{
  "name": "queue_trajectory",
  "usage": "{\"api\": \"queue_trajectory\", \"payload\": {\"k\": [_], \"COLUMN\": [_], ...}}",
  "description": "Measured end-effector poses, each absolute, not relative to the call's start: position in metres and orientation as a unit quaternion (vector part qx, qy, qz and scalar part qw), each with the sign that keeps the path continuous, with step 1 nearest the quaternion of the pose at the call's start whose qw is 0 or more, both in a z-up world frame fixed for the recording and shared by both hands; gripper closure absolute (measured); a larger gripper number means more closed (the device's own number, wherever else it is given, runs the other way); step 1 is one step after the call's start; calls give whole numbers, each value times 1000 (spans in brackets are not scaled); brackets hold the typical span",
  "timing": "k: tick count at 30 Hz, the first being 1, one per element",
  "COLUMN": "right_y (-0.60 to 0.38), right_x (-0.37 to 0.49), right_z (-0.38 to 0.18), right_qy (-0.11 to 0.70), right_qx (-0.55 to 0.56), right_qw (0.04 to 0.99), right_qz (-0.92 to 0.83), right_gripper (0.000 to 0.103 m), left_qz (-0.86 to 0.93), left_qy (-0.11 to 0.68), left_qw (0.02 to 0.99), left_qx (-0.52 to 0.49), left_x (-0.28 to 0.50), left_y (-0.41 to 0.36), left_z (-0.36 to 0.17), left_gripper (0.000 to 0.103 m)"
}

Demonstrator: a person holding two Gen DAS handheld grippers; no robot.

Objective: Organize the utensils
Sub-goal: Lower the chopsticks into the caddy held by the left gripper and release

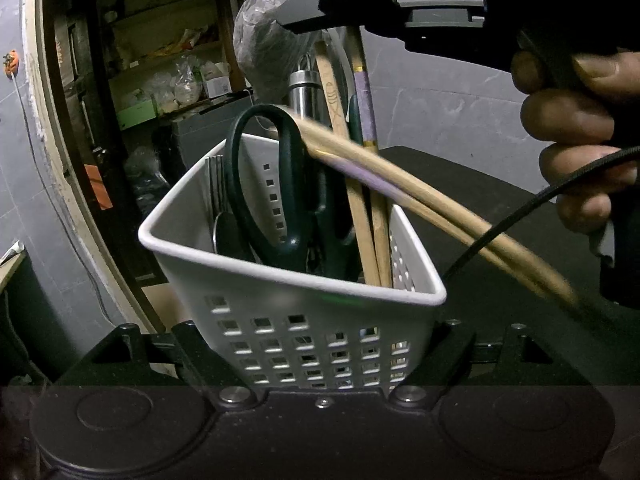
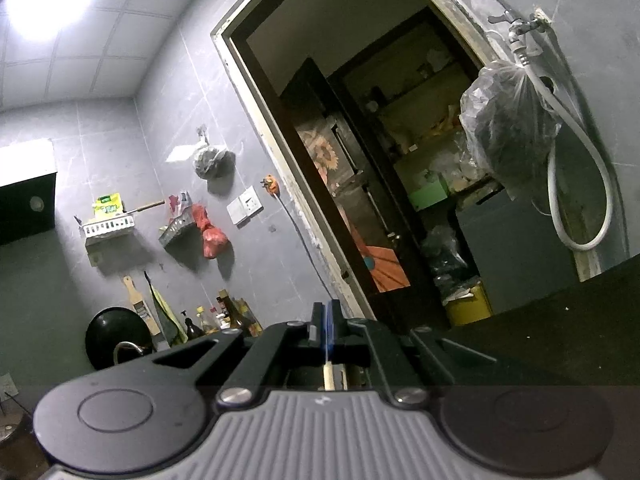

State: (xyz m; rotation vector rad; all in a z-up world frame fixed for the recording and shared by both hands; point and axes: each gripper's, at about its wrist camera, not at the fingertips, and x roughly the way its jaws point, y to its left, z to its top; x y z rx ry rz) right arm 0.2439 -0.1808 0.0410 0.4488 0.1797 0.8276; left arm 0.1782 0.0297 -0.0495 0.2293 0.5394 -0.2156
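A white perforated basket point(image 1: 248, 280) sits between the fingers of my left gripper point(image 1: 320, 344), which press on its two side walls. It holds dark green scissors point(image 1: 260, 184), a fork point(image 1: 216, 184), a spoon point(image 1: 224, 236) and upright wooden chopsticks point(image 1: 362, 224). Above the basket, my right gripper point(image 1: 298, 16) point(image 2: 328, 320) is shut on a purple-banded chopstick point(image 1: 366, 92) point(image 2: 328, 376) that stands in the basket. A blurred pair of chopsticks point(image 1: 420, 200) slants across the basket's right rim, from the scissors handle out over the table.
The basket stands on a dark table point(image 1: 500, 208) point(image 2: 560, 320). A hand point(image 1: 568, 128) and a black cable point(image 1: 520, 216) are at the right. Behind are a doorway to a cluttered store room point(image 2: 400, 160), a hanging plastic bag point(image 2: 508, 128), a hose point(image 2: 576, 200), wall racks point(image 2: 108, 228) and a wok point(image 2: 116, 340).
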Motion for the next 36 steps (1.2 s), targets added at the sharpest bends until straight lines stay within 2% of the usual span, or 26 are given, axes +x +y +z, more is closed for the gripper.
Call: {"api": "queue_trajectory", "payload": {"k": [6,12,15,16,17,18,20,22,23,30,33,36], "right_y": [-189,-234,-259,-267,-274,-280,-290,-301,-309,-351,-347,-312], "right_x": [244,255,263,264,265,265,268,266,265,234,222,206], "right_z": [43,47,48,48,48,47,42,34,30,-1,-13,-29], "right_qy": [85,87,98,106,112,120,166,197,218,336,387,438], "right_qx": [219,227,228,224,220,215,195,184,183,113,78,19], "right_qw": [888,896,904,906,909,911,916,919,917,920,898,860], "right_qz": [396,371,349,342,336,331,311,289,277,164,194,260], "right_gripper": [101,78,55,43,36,34,17,11,5,1,1,8], "left_qz": [-101,-94,-90,-87,-84,-81,-76,-72,-70,-57,-53,-52], "left_qy": [264,269,270,271,272,273,274,275,275,278,281,283], "left_qw": [953,953,953,953,953,953,954,954,954,955,954,954], "left_qx": [112,106,105,103,102,100,99,98,96,90,89,90], "left_x": [179,178,178,178,179,179,178,177,177,173,173,173], "left_y": [26,26,25,24,24,23,22,21,20,16,14,13], "left_z": [-51,-51,-51,-51,-51,-51,-51,-52,-52,-55,-55,-55], "left_gripper": [20,20,20,20,20,20,20,20,20,21,20,20]}}
